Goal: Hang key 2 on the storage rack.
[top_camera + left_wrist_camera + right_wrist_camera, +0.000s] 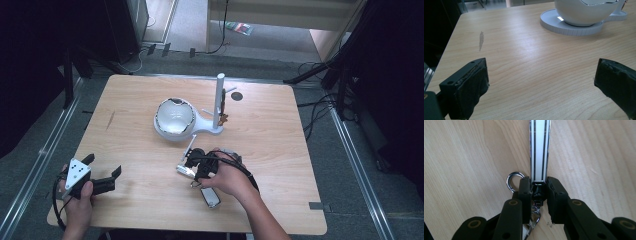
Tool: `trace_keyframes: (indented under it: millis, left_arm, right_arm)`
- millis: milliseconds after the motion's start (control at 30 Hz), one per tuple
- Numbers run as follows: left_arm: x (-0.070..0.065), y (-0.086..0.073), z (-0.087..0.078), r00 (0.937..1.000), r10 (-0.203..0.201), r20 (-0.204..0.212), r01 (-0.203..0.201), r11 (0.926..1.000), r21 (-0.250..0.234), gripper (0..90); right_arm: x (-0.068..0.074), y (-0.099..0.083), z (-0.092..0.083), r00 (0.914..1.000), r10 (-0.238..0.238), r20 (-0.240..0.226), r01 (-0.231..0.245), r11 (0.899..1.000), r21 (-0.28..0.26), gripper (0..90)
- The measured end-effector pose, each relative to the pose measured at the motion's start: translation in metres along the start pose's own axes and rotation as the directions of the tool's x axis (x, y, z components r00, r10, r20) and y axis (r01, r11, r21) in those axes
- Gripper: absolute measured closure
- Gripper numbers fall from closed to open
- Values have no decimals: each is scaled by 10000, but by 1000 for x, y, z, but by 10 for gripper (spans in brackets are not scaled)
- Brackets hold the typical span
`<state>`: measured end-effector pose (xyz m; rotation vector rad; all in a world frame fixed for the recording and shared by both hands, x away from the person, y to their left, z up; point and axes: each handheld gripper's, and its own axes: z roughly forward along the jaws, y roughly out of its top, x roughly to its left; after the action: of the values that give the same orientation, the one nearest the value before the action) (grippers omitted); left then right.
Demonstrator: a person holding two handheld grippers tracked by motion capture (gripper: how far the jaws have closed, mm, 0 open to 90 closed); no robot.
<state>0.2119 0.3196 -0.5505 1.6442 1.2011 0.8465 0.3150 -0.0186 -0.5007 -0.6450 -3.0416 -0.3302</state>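
Right now the right gripper (539,192) has its jaws pressed in on the dark end cap of a white strap (539,147) with thin dark edge lines, a lanyard-like band that lies flat on the wooden table (280,150). Seen along the jaws in the right gripper view, the strap's long axis runs straight away from the gripper, its free end pointing out past the top of that view. A metal ring (513,181) lies just beside the clamped end, against the left jaw, and more bright metal hardware hangs below the cap between the jaws.

Taking the white jewellery stand (187,120) as the landmark, with its round bowl and upright post, the right gripper (200,162) and the strap (189,150) sit near it on the person's side, the strap pointing roughly towards the stand's base. A small flat silver-edged item (210,196) lies further towards the person, under the right hand.

Well apart from the stand, at the table's near left corner, the left gripper (102,172) rests with its jaws spread wide over bare wood; in the left gripper view its pads (471,87) hold nothing, and the stand's base (571,26) shows beyond them.
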Motion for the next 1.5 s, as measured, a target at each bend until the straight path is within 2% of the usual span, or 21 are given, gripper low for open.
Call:
trace_keyframes:
  millis: [300,533,667,1067,1500]
  left_arm:
    - [0,0,0,10000,9,-4,-9,10000,-1,0]
    - [0,0,0,10000,18,-3,-18,10000,4,0]
    - [0,0,0,10000,0,1,0,10000,-6,0]
    - [0,0,0,10000,0,-6,0,10000,-4,0]
    - [0,0,0,10000,1,2,-1,10000,0,0]
  right_arm:
    - [-6,-4,-14,9996,267,-13,-268,9967,-770,755]
    - [-13,-9,-27,9991,415,-119,-429,9853,-1656,756]
    - [-15,-11,-32,9983,590,-37,-586,9792,-1943,756]
    - [-26,-19,-51,9956,917,195,-799,9386,-3357,756]
    - [-36,-29,-66,9896,1426,196,-1170,8760,-4679,756]
